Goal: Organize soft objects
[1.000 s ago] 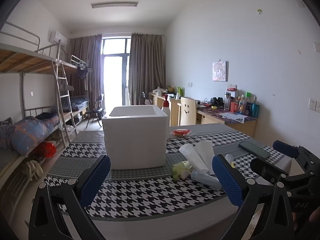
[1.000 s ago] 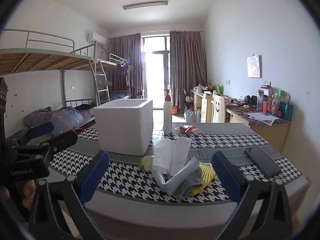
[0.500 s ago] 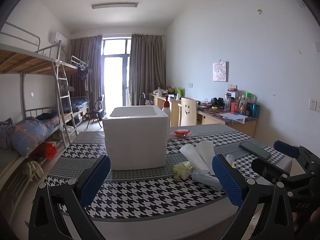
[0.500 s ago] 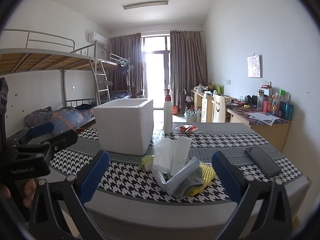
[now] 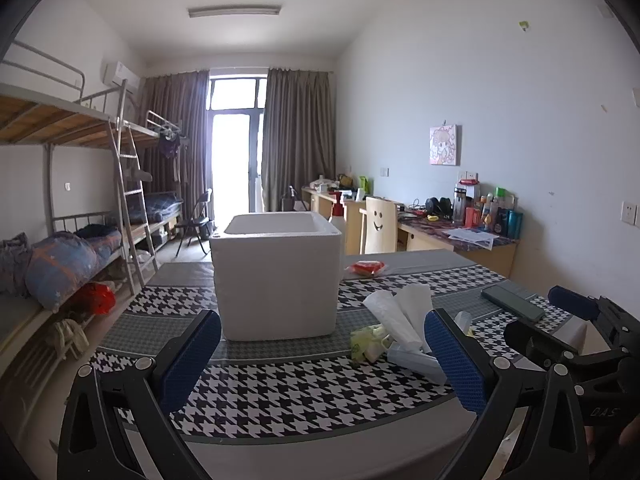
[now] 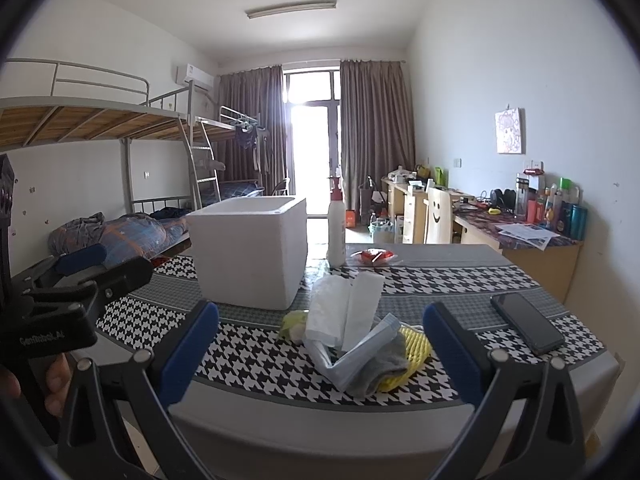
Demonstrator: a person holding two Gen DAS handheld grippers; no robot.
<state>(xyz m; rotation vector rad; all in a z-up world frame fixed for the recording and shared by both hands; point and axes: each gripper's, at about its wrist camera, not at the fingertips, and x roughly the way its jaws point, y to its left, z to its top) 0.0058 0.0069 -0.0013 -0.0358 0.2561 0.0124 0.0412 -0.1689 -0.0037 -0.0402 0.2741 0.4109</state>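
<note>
Houndstooth cloth covers the table (image 5: 280, 392) in this dorm room. Through the left wrist camera, the left gripper (image 5: 320, 356) hangs with jaws wide apart and empty; the white foam box (image 5: 276, 280) stands beyond and between them, the heap of soft objects (image 5: 396, 332) against the right jaw. Through the right wrist camera, the right gripper (image 6: 320, 348) is likewise spread and empty, the heap lying between its jaws, likely lined up for a first grab. A phone (image 6: 526, 322) lies beyond the right jaw.
</note>
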